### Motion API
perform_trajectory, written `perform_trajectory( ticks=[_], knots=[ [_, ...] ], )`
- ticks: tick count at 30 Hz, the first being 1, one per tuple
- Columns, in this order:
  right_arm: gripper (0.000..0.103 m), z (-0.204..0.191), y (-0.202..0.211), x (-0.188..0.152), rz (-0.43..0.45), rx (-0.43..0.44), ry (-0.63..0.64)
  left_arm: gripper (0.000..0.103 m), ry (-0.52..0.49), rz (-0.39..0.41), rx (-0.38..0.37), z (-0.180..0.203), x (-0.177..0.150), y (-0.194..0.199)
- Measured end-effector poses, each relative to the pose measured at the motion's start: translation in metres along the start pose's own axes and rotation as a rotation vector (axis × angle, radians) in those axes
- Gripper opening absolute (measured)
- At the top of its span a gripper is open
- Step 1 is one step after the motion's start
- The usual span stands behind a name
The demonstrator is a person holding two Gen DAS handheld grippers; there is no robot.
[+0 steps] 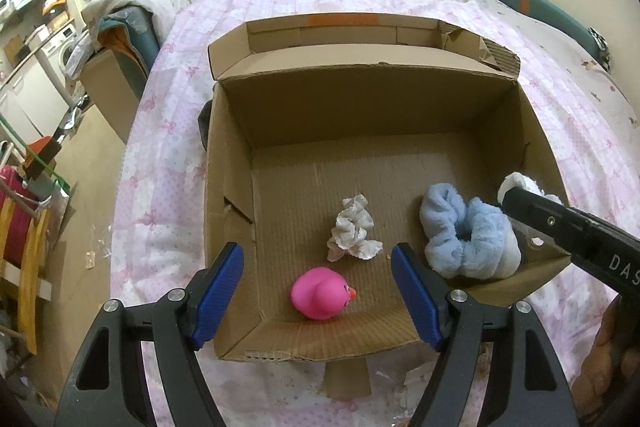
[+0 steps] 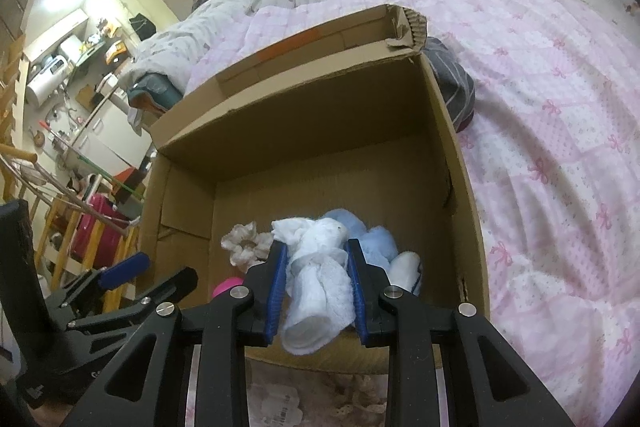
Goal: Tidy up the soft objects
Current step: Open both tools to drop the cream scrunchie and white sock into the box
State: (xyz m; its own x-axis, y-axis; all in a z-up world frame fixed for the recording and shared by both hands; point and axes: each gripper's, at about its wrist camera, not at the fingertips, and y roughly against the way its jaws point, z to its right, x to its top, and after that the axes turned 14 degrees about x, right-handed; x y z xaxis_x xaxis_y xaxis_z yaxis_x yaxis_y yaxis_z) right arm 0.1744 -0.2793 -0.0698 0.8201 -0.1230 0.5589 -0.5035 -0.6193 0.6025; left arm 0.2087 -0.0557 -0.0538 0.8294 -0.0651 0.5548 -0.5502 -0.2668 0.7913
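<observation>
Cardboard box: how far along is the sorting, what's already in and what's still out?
Done: the pink duck, a pale scrunchie and a blue fluffy scrunchie lie on the floor of the cardboard box. In hand: the right gripper is shut on a white sock over the box's near edge, not yet released. The left gripper is open and empty. Left: a grey striped cloth lies outside on the bed.

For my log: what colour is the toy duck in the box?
Pink duck with an orange beak; clearest in the left wrist view.
</observation>
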Motion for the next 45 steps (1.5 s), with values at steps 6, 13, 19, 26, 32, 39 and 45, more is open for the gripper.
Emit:
perform_trajectory(
  ticks=[6, 13, 19, 26, 32, 39, 45],
  knots=[
    [0.079, 0.003, 0.006, 0.002, 0.042, 0.015, -0.023, 0.074, 0.005, -0.009, -0.003, -0.002, 0.000, -0.002],
    [0.079, 0.009, 0.006, 0.003, 0.038, 0.028, -0.069, 0.074, 0.012, -0.012, 0.001, -0.003, 0.000, -0.002],
    [0.079, 0.009, 0.011, 0.004, 0.063, 0.023, -0.072, 0.074, 0.015, -0.010, 0.004, -0.005, 0.000, 0.000],
    [0.079, 0.009, 0.035, 0.009, 0.176, 0.016, -0.068, 0.074, 0.034, -0.006, 0.010, -0.015, -0.003, 0.008],
    [0.079, 0.012, 0.045, 0.005, 0.184, 0.010, -0.087, 0.074, 0.056, -0.007, 0.013, -0.024, -0.009, 0.018],
    [0.079, -0.001, 0.055, -0.007, 0.157, -0.016, -0.035, 0.074, 0.090, -0.020, 0.006, -0.035, -0.024, 0.029],
    [0.079, -0.005, 0.059, -0.025, 0.118, -0.014, -0.044, 0.074, 0.130, -0.027, 0.005, -0.047, -0.032, 0.037]
  ],
)
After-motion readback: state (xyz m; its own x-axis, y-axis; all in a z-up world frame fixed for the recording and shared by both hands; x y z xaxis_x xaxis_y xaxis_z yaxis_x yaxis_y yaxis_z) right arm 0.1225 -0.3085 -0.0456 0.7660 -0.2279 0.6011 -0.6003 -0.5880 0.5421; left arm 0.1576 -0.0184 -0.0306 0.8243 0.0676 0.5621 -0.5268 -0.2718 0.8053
